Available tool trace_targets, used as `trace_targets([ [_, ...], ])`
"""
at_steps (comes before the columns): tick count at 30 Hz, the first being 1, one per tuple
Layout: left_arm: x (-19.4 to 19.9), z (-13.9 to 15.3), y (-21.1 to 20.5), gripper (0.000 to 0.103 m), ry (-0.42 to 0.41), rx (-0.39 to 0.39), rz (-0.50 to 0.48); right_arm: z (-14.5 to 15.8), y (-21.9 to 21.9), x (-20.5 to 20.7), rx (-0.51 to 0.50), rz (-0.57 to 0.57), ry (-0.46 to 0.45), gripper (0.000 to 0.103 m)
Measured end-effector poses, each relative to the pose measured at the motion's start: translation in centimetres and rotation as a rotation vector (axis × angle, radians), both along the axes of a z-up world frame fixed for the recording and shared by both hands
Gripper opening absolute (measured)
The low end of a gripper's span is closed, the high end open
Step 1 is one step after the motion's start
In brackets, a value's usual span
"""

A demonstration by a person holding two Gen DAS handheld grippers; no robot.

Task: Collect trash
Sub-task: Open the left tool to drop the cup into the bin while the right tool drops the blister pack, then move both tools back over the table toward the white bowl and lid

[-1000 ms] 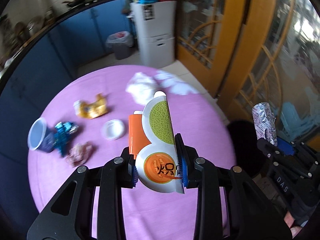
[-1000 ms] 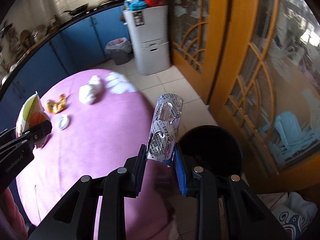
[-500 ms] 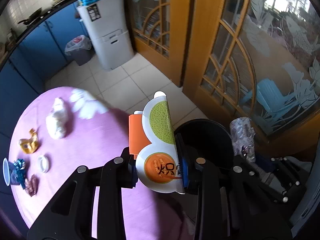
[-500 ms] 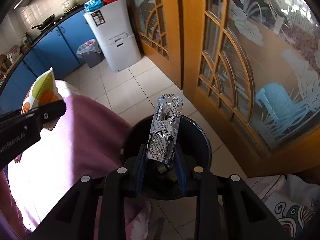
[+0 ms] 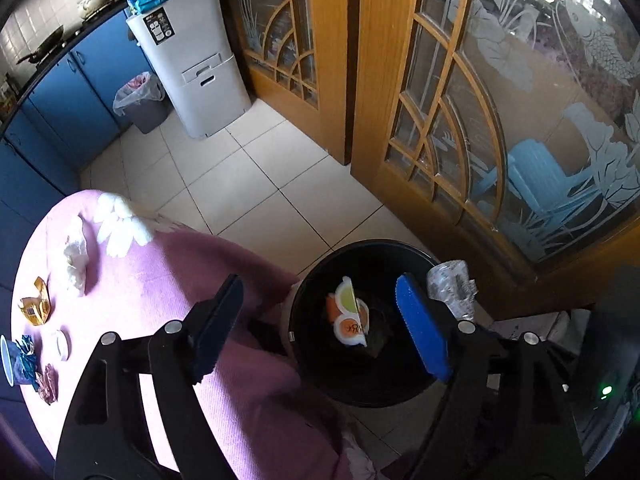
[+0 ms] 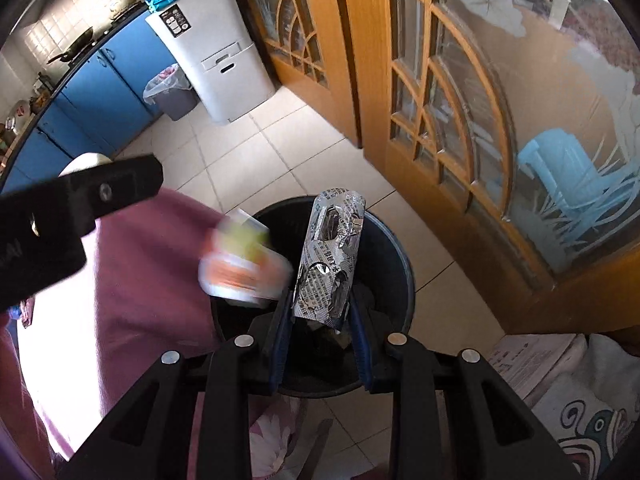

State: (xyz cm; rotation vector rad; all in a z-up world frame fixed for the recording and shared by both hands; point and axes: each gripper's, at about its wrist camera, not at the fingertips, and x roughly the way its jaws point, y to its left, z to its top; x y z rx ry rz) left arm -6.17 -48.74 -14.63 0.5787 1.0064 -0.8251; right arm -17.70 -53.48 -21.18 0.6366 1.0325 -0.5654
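My left gripper (image 5: 320, 320) is open and empty above the black trash bin (image 5: 316, 356). The melon-printed snack wrapper (image 5: 350, 314) is loose inside the bin's mouth; it shows blurred, mid-fall, in the right wrist view (image 6: 244, 268). My right gripper (image 6: 322, 332) is shut on a silver foil blister pack (image 6: 330, 264), held upright over the same bin (image 6: 396, 264). The pack's top also shows in the left wrist view (image 5: 452, 284). More trash lies on the pink table (image 5: 168, 280): a white tissue (image 5: 76, 260), a gold wrapper (image 5: 36, 306), a blue foil wrapper (image 5: 24, 356).
Wooden glass-paned doors (image 5: 460, 120) stand just behind the bin. A white cabinet (image 5: 192, 64) and a lined grey bin (image 5: 140, 100) stand by blue cupboards across the tiled floor. Folded cloth and paper (image 6: 560, 380) lie on the floor at the right.
My left gripper opened and let go of the melon wrapper, which is dropping into the black bin. Both grippers moved further over the bin; the right one still holds the blister pack.
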Motion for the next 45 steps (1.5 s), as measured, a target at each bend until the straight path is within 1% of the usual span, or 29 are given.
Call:
trace_targets([
  [1,0.0,0.0,0.0,0.084,-0.006,0.006,0.007,-0.3,0.0,0.1,0.014,0.008,0.001,0.035],
  [2,0.1,0.0,0.1,0.086,-0.013,0.009,0.016,-0.5,0.1,0.2,0.021,0.014,0.002,0.048],
  [3,0.2,0.0,0.2,0.086,-0.017,0.007,0.022,-0.6,0.1,0.2,0.018,0.016,0.000,0.058],
  [4,0.2,0.0,0.4,0.087,-0.022,0.008,0.028,-0.6,0.2,0.3,0.015,0.016,-0.005,0.072],
  [8,0.9,0.4,1.2,0.087,-0.029,0.011,0.051,-0.5,0.1,0.3,0.014,0.002,-0.005,0.072],
  [14,2.1,2.0,4.2,0.087,-0.049,-0.019,0.105,1.1,1.1,0.7,-0.014,0.010,-0.022,0.072],
  [18,4.2,4.4,8.8,0.087,-0.076,-0.069,0.184,3.3,3.3,2.3,-0.006,0.058,-0.092,0.072],
  [21,6.5,6.0,13.6,0.092,-0.110,-0.096,0.270,5.6,6.8,5.2,-0.016,0.159,-0.158,0.072],
  [23,8.2,6.7,17.0,0.094,-0.129,-0.107,0.330,6.5,9.1,7.2,-0.031,0.224,-0.174,0.073],
  [25,10.3,6.9,21.3,0.094,-0.145,-0.105,0.412,7.0,12.1,9.7,-0.043,0.294,-0.176,0.073],
  [26,11.0,6.9,22.8,0.094,-0.145,-0.102,0.439,7.2,13.8,11.0,-0.045,0.330,-0.176,0.073],
  [27,12.4,6.8,25.4,0.094,-0.141,-0.097,0.487,7.2,14.9,12.0,-0.044,0.353,-0.175,0.073],
  [30,14.9,6.4,31.1,0.094,-0.148,-0.089,0.590,6.9,19.6,16.0,-0.054,0.429,-0.153,0.073],
  [32,16.8,5.8,35.3,0.094,-0.143,-0.076,0.655,6.5,21.8,18.3,-0.053,0.462,-0.131,0.073],
  [35,19.4,4.7,40.1,0.094,-0.112,-0.074,0.717,5.9,24.4,21.2,-0.063,0.492,-0.108,0.073],
  [39,22.0,3.1,43.7,0.094,-0.069,-0.094,0.749,5.4,26.5,24.5,-0.097,0.514,-0.069,0.073],
  [41,23.0,2.6,44.6,0.094,-0.064,-0.096,0.746,5.3,27.0,25.5,-0.104,0.510,-0.056,0.073],
  [43,24.0,1.9,44.9,0.096,-0.073,-0.081,0.744,5.1,27.3,26.4,-0.107,0.507,-0.039,0.073],
  [45,24.9,1.3,45.1,0.096,-0.056,-0.084,0.738,4.7,27.6,26.8,-0.113,0.506,-0.023,0.073],
])
